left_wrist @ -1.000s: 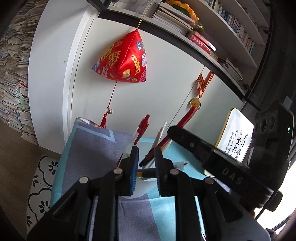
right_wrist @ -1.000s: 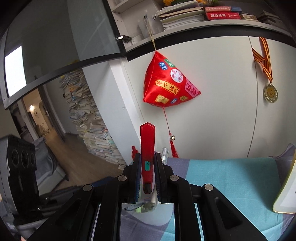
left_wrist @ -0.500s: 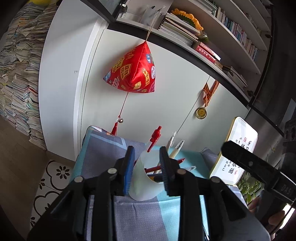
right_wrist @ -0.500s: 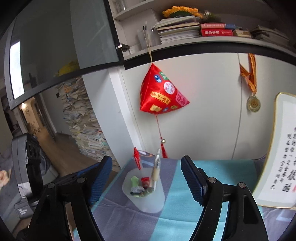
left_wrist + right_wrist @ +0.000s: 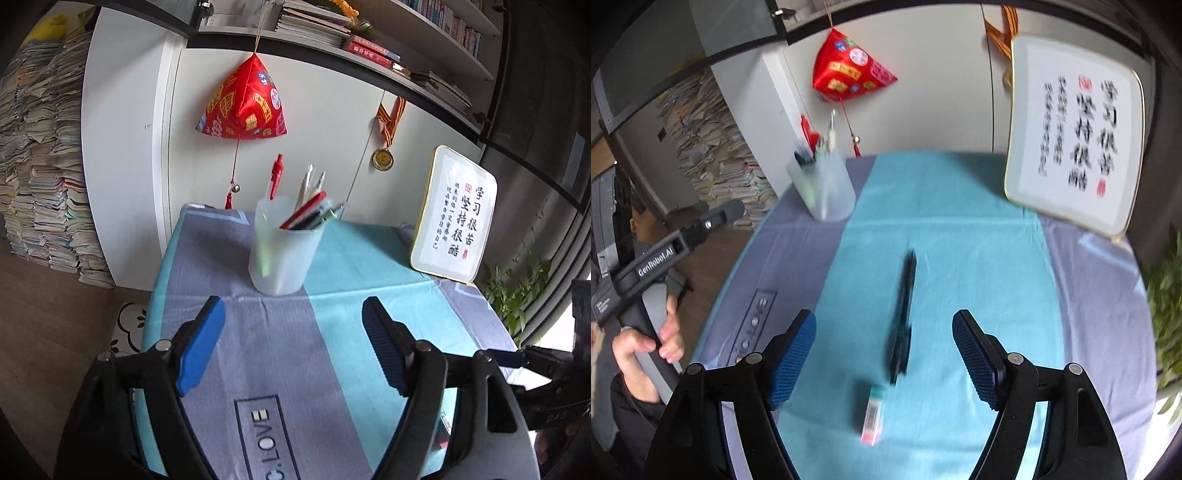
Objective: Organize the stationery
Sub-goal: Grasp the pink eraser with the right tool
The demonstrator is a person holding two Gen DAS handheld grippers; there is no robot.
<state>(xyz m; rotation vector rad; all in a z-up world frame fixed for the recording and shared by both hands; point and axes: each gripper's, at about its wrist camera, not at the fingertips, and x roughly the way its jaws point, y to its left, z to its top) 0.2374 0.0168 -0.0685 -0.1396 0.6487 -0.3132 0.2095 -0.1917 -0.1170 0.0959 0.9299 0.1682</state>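
Observation:
A translucent white pen cup (image 5: 282, 247) stands on the blue-and-grey tablecloth (image 5: 354, 266) and holds several pens, one red (image 5: 303, 211). It also shows at the table's far left in the right wrist view (image 5: 824, 188). My left gripper (image 5: 293, 345) is open and empty, in front of the cup. My right gripper (image 5: 884, 360) is open and empty above a black pen (image 5: 904, 314) lying on the teal stripe. A small pink-and-green eraser (image 5: 873, 415) lies just below the pen.
A framed calligraphy plaque (image 5: 456, 216) leans at the table's back right, also large in the right wrist view (image 5: 1075, 129). A red fabric ornament (image 5: 243, 105) and a medal (image 5: 383, 158) hang on the white cabinet behind. Green plant leaves (image 5: 517, 291) at right.
Both grippers opened and pulled back from the cup. The red pen that my right gripper held now stands in the cup. The right view has swung down over the black pen and eraser.

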